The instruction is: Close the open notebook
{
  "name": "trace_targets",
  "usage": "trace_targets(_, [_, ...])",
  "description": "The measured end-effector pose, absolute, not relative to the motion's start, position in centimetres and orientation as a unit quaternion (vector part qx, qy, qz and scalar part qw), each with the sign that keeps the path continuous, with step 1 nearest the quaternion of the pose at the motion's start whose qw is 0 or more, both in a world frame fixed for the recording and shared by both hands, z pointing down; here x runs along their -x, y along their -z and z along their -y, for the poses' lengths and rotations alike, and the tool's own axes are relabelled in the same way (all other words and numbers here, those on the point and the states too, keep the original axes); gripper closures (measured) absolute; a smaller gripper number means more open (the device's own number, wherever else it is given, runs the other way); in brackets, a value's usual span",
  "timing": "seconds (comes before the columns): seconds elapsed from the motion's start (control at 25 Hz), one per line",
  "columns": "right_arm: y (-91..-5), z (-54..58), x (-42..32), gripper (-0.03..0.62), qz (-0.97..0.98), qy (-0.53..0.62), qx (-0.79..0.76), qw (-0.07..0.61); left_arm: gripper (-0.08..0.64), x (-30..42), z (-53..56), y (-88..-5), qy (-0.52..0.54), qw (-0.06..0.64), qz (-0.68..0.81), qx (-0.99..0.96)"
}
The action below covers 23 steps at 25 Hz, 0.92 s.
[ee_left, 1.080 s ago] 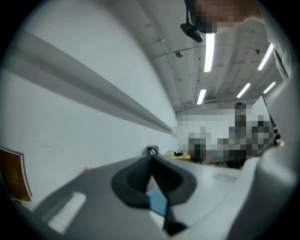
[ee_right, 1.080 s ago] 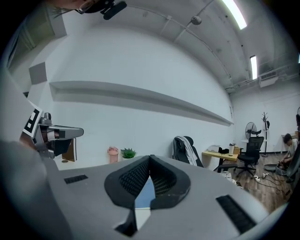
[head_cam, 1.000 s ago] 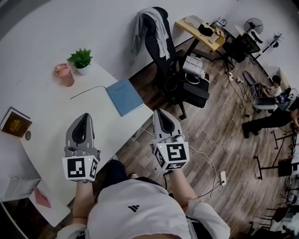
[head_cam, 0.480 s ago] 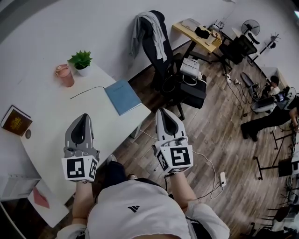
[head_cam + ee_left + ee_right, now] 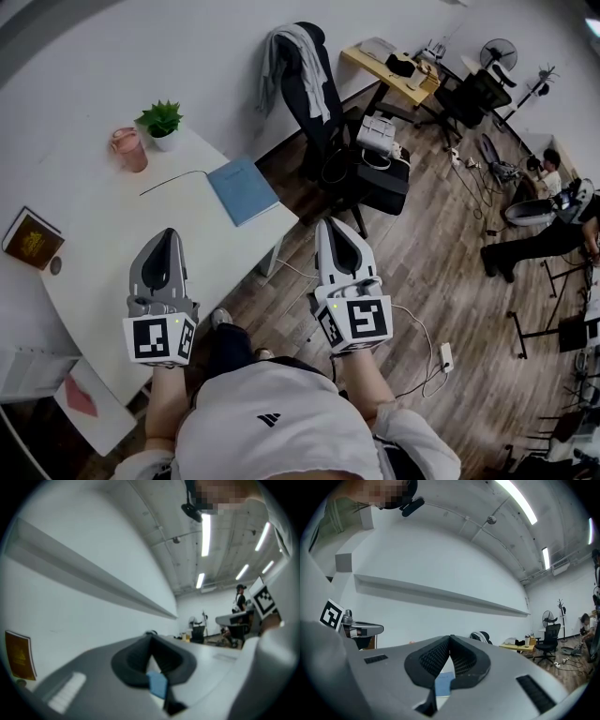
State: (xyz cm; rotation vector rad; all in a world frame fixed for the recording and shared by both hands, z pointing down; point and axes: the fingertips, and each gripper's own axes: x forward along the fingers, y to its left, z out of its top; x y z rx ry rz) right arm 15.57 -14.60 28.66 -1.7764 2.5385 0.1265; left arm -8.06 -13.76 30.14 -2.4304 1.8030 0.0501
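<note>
Evidently the thin blue soft-covered notebook [image 5: 242,190] lies flat and looks shut, plain cover up, near the far right corner of the white table [image 5: 112,225]. It sits at about one o'clock from my left gripper [image 5: 169,236] and eleven o'clock from my right gripper [image 5: 330,227]. I judge it light, bendy and apt to slide, so I'd take a cover by its free long edge. Both pairs of jaws are pressed together, pinching nothing.
</note>
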Motion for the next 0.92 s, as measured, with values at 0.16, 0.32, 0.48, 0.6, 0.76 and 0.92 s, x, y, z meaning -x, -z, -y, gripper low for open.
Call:
trace_targets(0.16, [-28.5, 14.1, -15.6, 0.598, -0.817, -0.048, 0.574, 0.020, 0.552, 7.8, 13.4, -30.0, -0.018, 0.062, -0.590, 0.805])
trace_targets(0.32, [-28.5, 13.7, -15.9, 0.598, -0.813, -0.047, 0.580, 0.019, 0.552, 7.5, 13.1, -29.7, -0.021, 0.065, -0.586, 0.807])
trace_targets(0.48, [-28.6, 13.4, -16.0, 0.598, -0.811, -0.044, 0.583, 0.018, 0.552, 7.2, 13.0, -29.7, -0.023, 0.068, -0.582, 0.810])
trace_targets(0.6, [-28.6, 13.2, -16.1, 0.598, -0.811, -0.041, 0.584, 0.018, 0.551, 7.1, 13.0, -29.7, -0.022, 0.066, -0.580, 0.812])
trace_targets(0.76, [-28.5, 13.1, -15.9, 0.598, -0.811, -0.041, 0.583, 0.019, 0.552, 7.1, 13.0, -29.9, -0.022, 0.061, -0.578, 0.814])
trace_targets(0.92, [-28.6, 13.1, -15.5, 0.598, -0.812, -0.041, 0.582, 0.019, 0.552, 7.3, 13.0, -30.1, -0.021, 0.059, -0.577, 0.814])
